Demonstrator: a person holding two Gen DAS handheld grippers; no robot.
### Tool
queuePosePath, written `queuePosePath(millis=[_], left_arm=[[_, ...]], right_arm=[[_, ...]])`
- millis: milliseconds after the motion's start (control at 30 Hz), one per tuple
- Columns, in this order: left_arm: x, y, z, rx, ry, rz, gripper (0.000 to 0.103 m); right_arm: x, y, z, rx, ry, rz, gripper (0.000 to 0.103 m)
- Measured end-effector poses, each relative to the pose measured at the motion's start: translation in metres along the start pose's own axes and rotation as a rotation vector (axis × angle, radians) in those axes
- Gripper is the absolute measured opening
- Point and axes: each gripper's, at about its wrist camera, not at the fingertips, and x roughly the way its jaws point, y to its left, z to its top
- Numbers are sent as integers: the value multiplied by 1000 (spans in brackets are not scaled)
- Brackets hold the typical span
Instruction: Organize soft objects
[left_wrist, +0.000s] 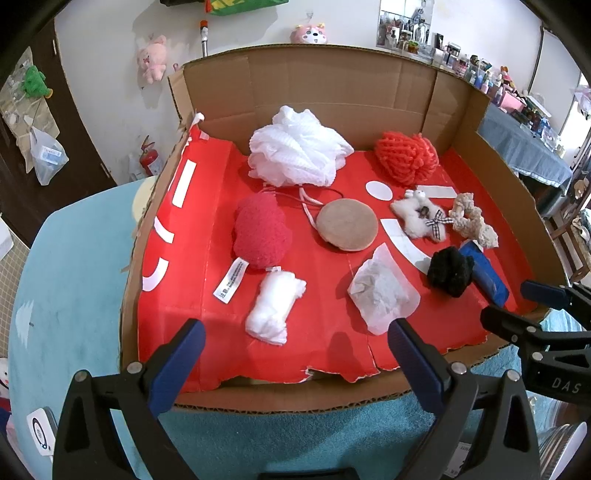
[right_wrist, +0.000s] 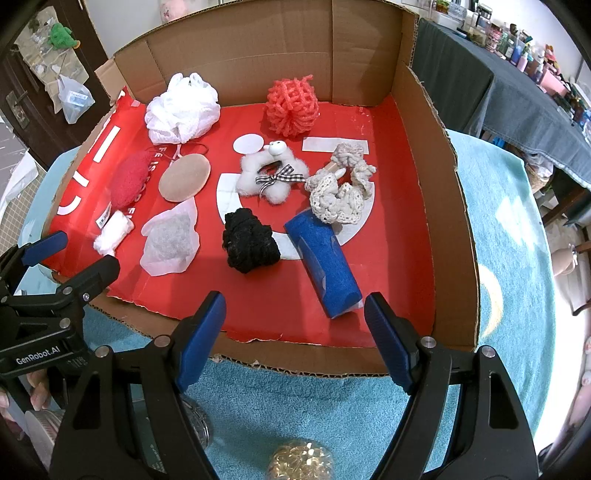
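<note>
Left wrist view: the left tongs (left_wrist: 295, 354) stand released at the bottom of the frame, holding nothing, over the near edge of the box (left_wrist: 332, 74). On the red liner (left_wrist: 207, 236), the white loofah (left_wrist: 295, 151) sits upper centre, the orange loofah (left_wrist: 406, 157) upper right, the red puff (left_wrist: 262, 230) centre left, the cotton roll (left_wrist: 275, 308) just above the tongs.

Right wrist view: the right tongs (right_wrist: 295, 332) are also released and empty at the bottom. The blue roll (right_wrist: 325, 262) lies just above them; the black scrunchie (right_wrist: 249, 240) lies at centre, the lace scrunchie (right_wrist: 340, 188) right of centre.

All items lie spread apart inside the box. This fits either sorting pending or placement complete; the step cannot be settled.
</note>
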Motion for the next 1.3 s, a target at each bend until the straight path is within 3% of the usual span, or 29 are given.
queuePosePath(millis=[900, 1133, 1300], left_arm=[[0, 1, 0, -10, -3, -6, 101], [-19, 3, -2, -15, -54, -26, 101], [-57, 17, -7, -55, -139, 1, 101]], right_arm=[[0, 1, 0, -5, 0, 1, 77], [-14, 1, -2, -25, -44, -11, 77], [-46, -10, -3, 11, -105, -19, 77]])
